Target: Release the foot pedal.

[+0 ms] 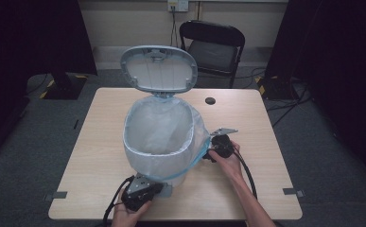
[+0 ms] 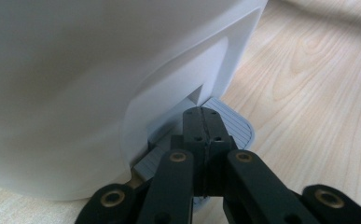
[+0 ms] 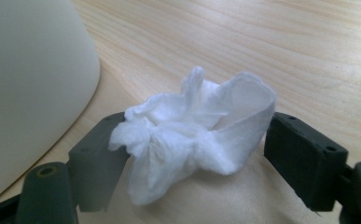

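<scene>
Tissue (image 3: 192, 135), white and crumpled, sits between the right gripper (image 1: 217, 152)'s spread fingers (image 3: 304, 161), low over the bench (image 1: 270, 189) just right of the pedal bin (image 1: 164, 137). Left gripper (image 2: 202, 122), fingers closed together, presses the bin's grey pedal (image 2: 236, 126) at the near side; the lid (image 1: 158, 68) stands up.

A pedal bin (image 1: 159, 142) stands near the middle of the desk (image 1: 100, 137), its lid (image 1: 158, 68) raised upright at the far side and a bag (image 1: 159, 125) lining its inside and folded over the rim. At the near foot of the bin, the pedal (image 2: 234, 126) juts out over the desk, and the left gripper (image 2: 205, 122) rests on top of it. The right gripper (image 1: 210, 152) sits just beside the bin's right wall. A crumpled tissue (image 3: 192, 133) lies between its jaws, low over the desk. Behind the desk stands a chair (image 1: 212, 47).
</scene>
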`<state>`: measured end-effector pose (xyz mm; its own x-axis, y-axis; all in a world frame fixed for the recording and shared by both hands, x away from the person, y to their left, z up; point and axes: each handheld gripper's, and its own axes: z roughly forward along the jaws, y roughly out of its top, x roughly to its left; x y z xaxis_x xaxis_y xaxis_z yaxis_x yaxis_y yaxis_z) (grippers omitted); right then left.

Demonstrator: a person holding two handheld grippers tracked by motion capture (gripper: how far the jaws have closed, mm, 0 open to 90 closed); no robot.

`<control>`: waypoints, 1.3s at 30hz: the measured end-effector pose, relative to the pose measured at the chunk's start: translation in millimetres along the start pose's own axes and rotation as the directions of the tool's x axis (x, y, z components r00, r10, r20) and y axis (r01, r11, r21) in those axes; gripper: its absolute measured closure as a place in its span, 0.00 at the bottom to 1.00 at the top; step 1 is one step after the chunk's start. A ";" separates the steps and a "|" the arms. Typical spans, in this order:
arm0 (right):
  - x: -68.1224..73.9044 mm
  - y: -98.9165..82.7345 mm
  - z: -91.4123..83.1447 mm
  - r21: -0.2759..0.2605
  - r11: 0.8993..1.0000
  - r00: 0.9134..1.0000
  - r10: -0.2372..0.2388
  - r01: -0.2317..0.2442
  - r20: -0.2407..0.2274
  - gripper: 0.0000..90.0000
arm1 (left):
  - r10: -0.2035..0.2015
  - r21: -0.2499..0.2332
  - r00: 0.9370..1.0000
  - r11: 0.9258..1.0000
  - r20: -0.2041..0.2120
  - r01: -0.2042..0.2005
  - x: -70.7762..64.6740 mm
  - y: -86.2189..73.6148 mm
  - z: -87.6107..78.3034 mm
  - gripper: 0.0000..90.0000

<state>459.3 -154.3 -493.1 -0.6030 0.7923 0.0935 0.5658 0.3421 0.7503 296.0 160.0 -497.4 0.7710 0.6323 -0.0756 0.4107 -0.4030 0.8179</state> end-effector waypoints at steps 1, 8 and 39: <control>-0.5 -0.2 1.2 -0.001 1.000 1.000 -0.001 0.001 0.002 0.28 | -0.008 -0.001 1.000 1.000 -0.008 0.008 -0.7 -0.1 -0.2 1.00; 0.5 -1.1 4.0 -0.012 1.000 1.000 -0.005 0.005 0.016 0.55 | -0.001 0.004 1.000 1.000 -0.003 0.001 -0.2 0.1 -0.2 1.00; -7.4 -13.4 -43.4 -0.117 0.988 0.993 0.096 -0.103 -0.070 0.88 | -0.002 0.001 1.000 1.000 0.007 0.002 0.6 0.0 -0.1 1.00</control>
<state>431.8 -186.7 -475.5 -0.5839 0.7841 0.2102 0.5556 0.1972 0.8077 296.5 160.5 -497.4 0.7735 0.6286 -0.0815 0.4130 -0.4022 0.8171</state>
